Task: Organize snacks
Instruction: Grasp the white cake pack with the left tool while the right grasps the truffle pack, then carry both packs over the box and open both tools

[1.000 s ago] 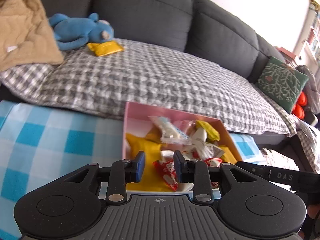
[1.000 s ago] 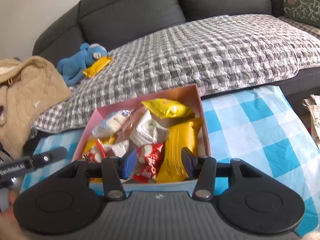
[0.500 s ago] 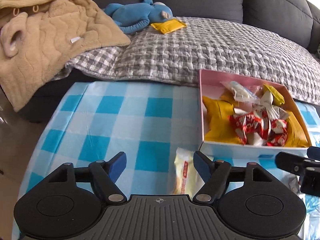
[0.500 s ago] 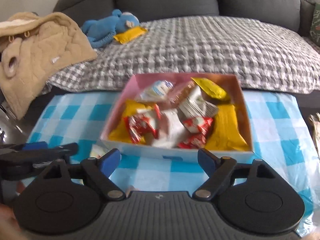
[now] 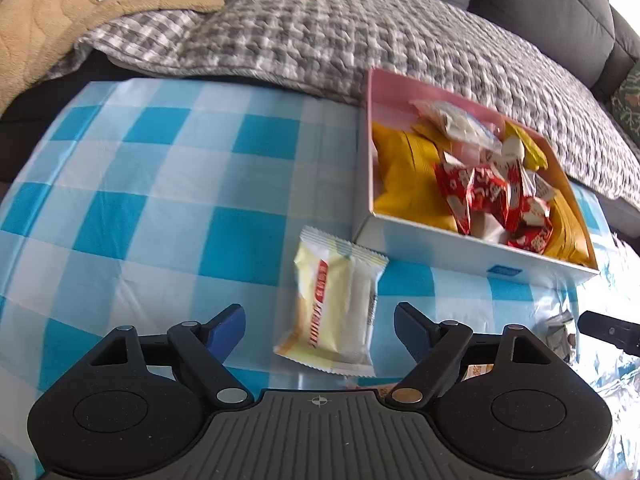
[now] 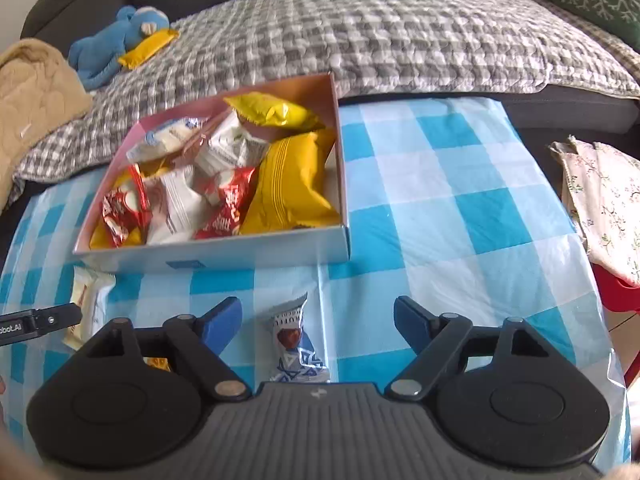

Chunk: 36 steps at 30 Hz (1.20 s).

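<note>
A shallow box (image 5: 440, 246) (image 6: 256, 254) with pink inner walls sits on the blue-checked tablecloth, filled with yellow, red and white snack packets. My left gripper (image 5: 320, 322) is open and empty above a pale yellow wafer packet (image 5: 336, 304) lying in front of the box. That packet also shows in the right wrist view (image 6: 90, 292). My right gripper (image 6: 318, 318) is open and empty, with a small blue-and-white wrapped candy (image 6: 294, 340) lying between its fingers on the cloth.
A grey checked blanket (image 6: 380, 32) covers the dark sofa behind the table. A blue plush toy (image 6: 116, 36) and a yellow packet (image 6: 150, 46) lie on it, beside a beige quilted garment (image 5: 80, 4). A floral cloth (image 6: 600, 200) lies at the right.
Both grippers have pulled back from the box and opened wide. The views dropped lower over the cloth, bringing the wafer packet and the wrapped candy between the fingers.
</note>
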### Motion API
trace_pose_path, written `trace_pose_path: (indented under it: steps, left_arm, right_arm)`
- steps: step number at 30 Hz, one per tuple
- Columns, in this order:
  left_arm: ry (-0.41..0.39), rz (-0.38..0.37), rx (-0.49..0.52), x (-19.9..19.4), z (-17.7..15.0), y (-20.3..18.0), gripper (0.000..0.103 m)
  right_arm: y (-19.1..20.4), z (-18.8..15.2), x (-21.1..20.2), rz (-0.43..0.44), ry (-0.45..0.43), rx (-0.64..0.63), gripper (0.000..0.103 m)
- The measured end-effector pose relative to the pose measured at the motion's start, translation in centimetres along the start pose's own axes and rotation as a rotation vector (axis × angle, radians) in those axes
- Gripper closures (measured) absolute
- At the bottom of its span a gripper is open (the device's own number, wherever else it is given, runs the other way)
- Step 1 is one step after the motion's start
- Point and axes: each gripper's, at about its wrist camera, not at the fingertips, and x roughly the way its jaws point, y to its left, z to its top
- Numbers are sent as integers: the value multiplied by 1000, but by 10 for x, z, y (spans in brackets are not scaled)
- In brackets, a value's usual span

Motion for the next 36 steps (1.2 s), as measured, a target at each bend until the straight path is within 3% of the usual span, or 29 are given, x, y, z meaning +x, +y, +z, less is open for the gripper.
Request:
trace_pose_path:
  steps: [16, 18, 21, 24, 26, 36]
  left_arm:
    - [-4, 49, 115, 25, -2, -19, 17]
    - [-9, 54, 120, 25, -2, -19, 17]
    - [-15, 77, 135, 24, -3, -19, 22]
    - [-30, 101, 138, 22, -4, -17, 39]
    - [-39, 115, 141, 21, -3, -16, 53]
    - [-19, 110, 126, 19, -1, -11, 58]
  right_arm:
    - [19, -4, 21, -23, 72, -131, 48]
    - [20, -4, 21, -24, 67, -138, 58]
    - [19, -3, 20, -17, 68, -133, 70]
    - [18, -3, 20, -20, 67, -140, 81]
    - [18, -3, 20, -9, 68, -139, 82]
    - [17, -1, 14, 20, 58, -117, 84]
